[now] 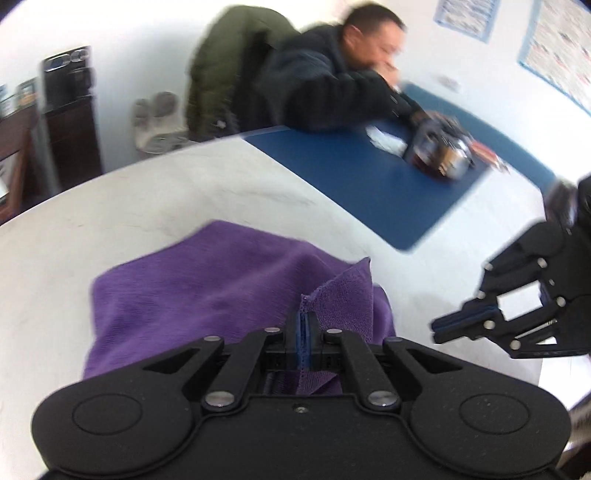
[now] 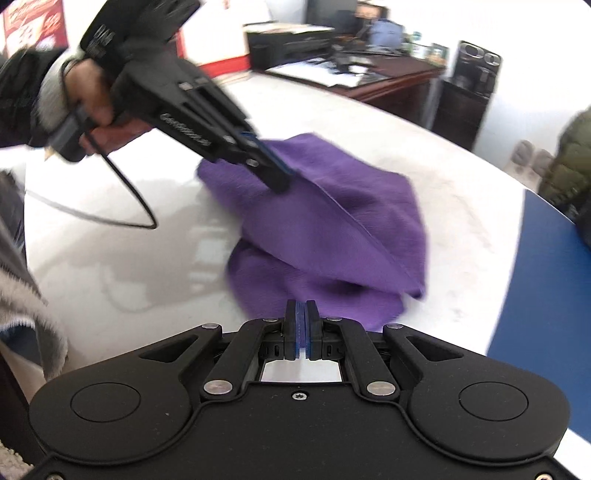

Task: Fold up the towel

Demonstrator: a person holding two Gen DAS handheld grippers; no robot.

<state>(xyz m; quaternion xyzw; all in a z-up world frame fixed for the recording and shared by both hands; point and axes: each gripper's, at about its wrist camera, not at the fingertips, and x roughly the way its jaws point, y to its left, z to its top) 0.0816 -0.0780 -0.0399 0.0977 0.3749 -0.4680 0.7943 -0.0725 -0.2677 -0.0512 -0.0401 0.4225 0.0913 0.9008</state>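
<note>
I count one purple towel (image 1: 207, 291) on one white table (image 1: 110, 206). I hold two grippers: my left gripper (image 1: 303, 325) and my right gripper (image 2: 303, 325), each with two fingers, so four fingers in all. One blue mat (image 1: 354, 173) lies on the table's far part, with one shiny container (image 1: 439, 147) on it. One seated person (image 1: 325, 81) leans there, and one green jacket (image 1: 229, 66) hangs behind. Two posters (image 1: 465, 16) are on the wall. One dark desk (image 2: 388, 77) stands across the room.
</note>
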